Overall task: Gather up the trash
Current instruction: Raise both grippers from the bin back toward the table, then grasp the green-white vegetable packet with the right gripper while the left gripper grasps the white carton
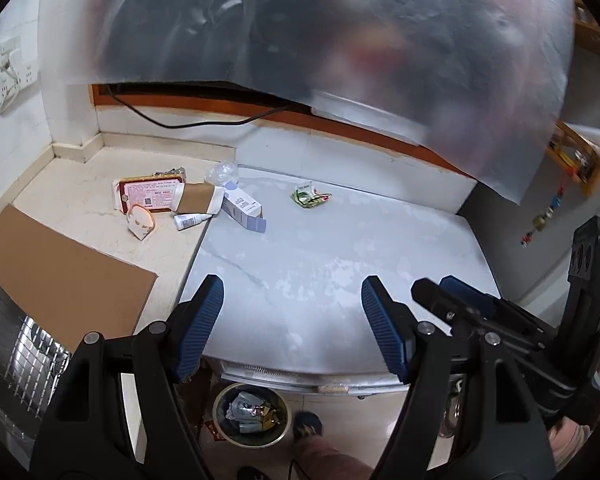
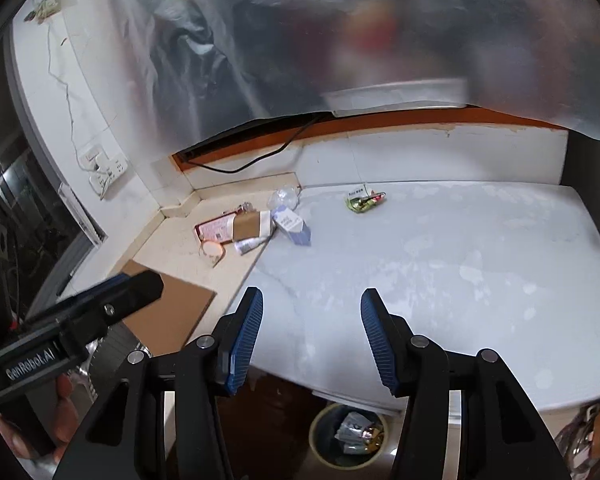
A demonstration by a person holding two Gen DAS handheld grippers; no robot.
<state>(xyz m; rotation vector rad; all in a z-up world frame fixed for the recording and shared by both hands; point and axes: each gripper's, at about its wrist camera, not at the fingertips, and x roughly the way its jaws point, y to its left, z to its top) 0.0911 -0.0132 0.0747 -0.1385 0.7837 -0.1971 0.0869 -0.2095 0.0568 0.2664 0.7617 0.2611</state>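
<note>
2 claws hang over the pale counter [image 1: 320, 264], both with jaws spread and nothing between the blue pads. The left gripper [image 1: 292, 320] and the right gripper [image 2: 312, 332] sit side by side – each shows at the edge of the other's view.

Ahead and to the left of both claws lies a cluster of trash: 1 red-and-pink box [image 1: 148, 196], 1 brown-banded carton [image 1: 196, 198], 1 blue-and-white carton [image 1: 244, 210], 1 small white tube [image 1: 190, 221], 1 crumpled paper cup [image 1: 141, 220] and 1 wad of clear plastic [image 1: 222, 170]. Apart from them, straight ahead near the back wall, lies 1 green wrapper [image 1: 309, 196]. 1 sheet of brown cardboard [image 1: 68, 276] lies flat to the near left.

Between the claws and the trash the counter is bare. Its front edge runs just under the fingertips – below it, on the floor, stands 1 round bin [image 1: 252, 414] already holding wrappers.

The left view alone shows a foot beside the bin; the right view alone shows fingers [image 2: 66, 392] around the left gripper's handle.
</note>
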